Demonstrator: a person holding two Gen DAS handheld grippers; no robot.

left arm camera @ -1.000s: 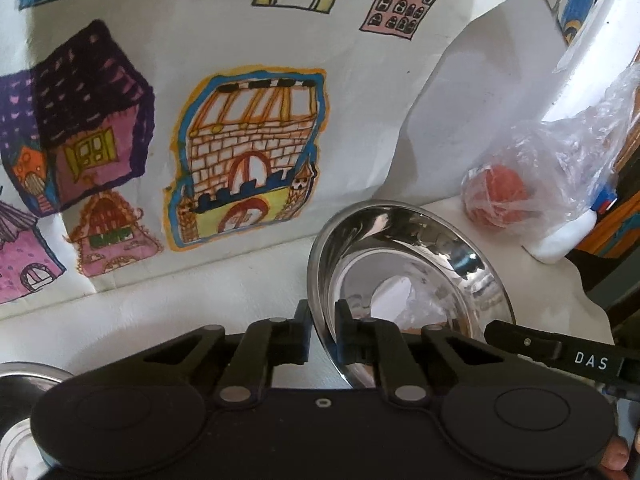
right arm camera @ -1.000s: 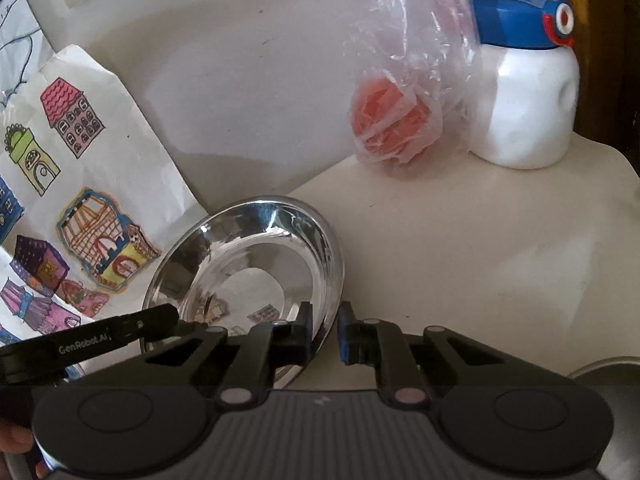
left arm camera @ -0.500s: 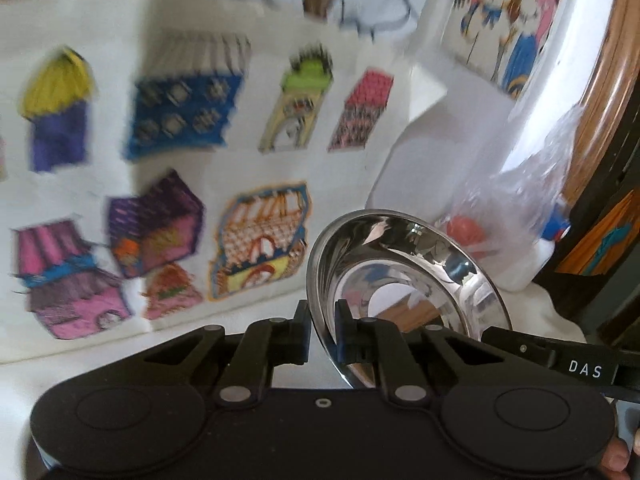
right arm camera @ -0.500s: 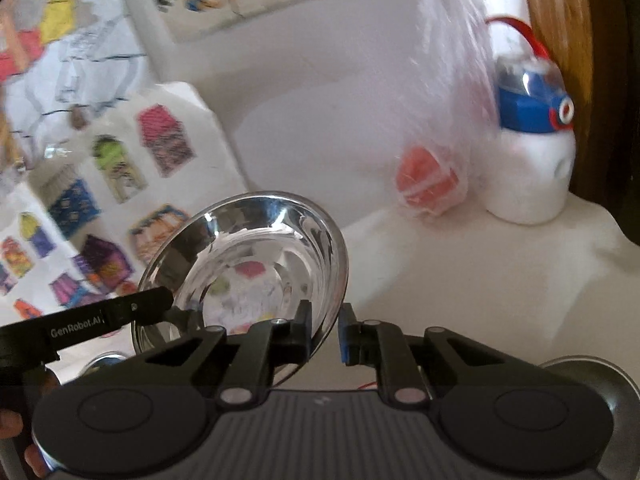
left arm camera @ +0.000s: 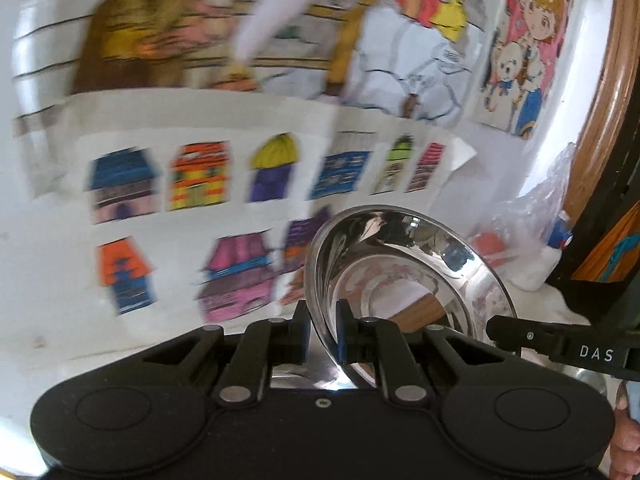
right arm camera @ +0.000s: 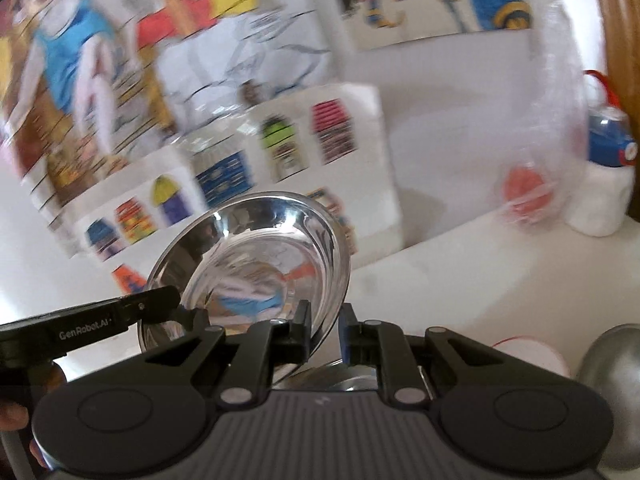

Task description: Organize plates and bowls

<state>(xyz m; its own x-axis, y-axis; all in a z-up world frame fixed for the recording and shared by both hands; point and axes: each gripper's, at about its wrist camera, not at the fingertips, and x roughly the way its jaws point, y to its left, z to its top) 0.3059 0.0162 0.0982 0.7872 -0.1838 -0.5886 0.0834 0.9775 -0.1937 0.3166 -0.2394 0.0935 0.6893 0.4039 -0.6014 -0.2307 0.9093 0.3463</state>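
- The steel bowl (left arm camera: 404, 276) now rides clear of the white table (right arm camera: 460, 280), where a second ago it sat low against the surface; both views have swung up to take in more of the wall drawings (left arm camera: 260, 176), now blurred by motion.
- The left gripper (left arm camera: 323, 330) is clamped on the bowl's left rim, one finger inside and one outside.
- The right gripper (right arm camera: 325, 330) is clamped on the opposite rim in the same way, so the bowl hangs tilted between the two tools.
- More steel dishes show just under the fingers: a shiny rim (right arm camera: 352, 376) below the right gripper and a grey dome (right arm camera: 612, 392) at the right edge.
- Judgement: the lift is done and the carry is starting, probably toward those dishes for stacking.
- The bagged red fruit (right arm camera: 526, 196) and white bottle (right arm camera: 604, 196) stay well apart at the back.
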